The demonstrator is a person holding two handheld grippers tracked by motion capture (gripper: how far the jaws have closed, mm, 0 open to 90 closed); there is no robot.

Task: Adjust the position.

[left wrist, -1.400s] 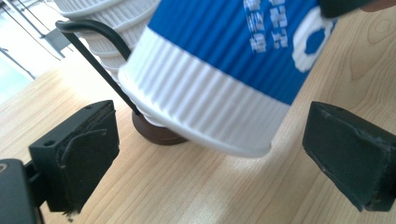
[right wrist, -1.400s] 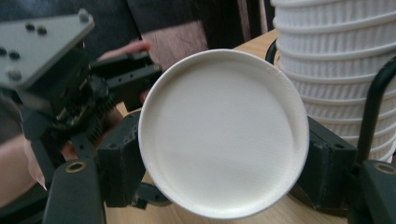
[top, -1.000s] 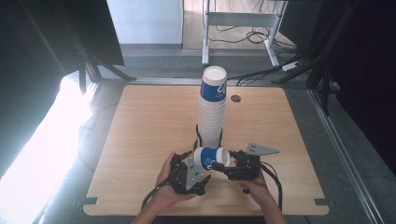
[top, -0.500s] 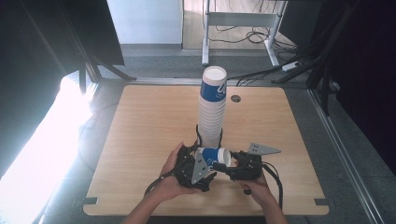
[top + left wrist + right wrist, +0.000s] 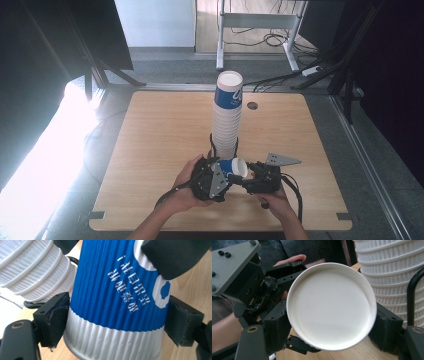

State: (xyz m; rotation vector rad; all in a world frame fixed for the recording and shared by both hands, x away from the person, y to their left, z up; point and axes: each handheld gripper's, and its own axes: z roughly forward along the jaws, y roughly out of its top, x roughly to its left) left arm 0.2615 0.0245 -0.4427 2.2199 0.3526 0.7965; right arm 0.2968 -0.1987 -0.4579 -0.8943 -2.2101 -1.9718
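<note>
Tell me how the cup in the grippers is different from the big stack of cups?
The single cup lies on its side, held between both grippers; the stack stands upright on the table. The single cup is one and short; the stack is many cups, tall. Both are ribbed paper, blue and white.

Wooden table (image 5: 150, 150), cables (image 5: 260, 35) beyond

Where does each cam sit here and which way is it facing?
High view: fixed above the person's side, facing forward and down on the table; both forearms, left gripper, right gripper.
Left gripper view: rides the left gripper, looks along its jaws at the blue cup; its own jaws flank the cup.
Right gripper view: rides the right gripper, looks into the cup's base; own jaws, the other hand.
Shared: the cup and the cup stack.
</note>
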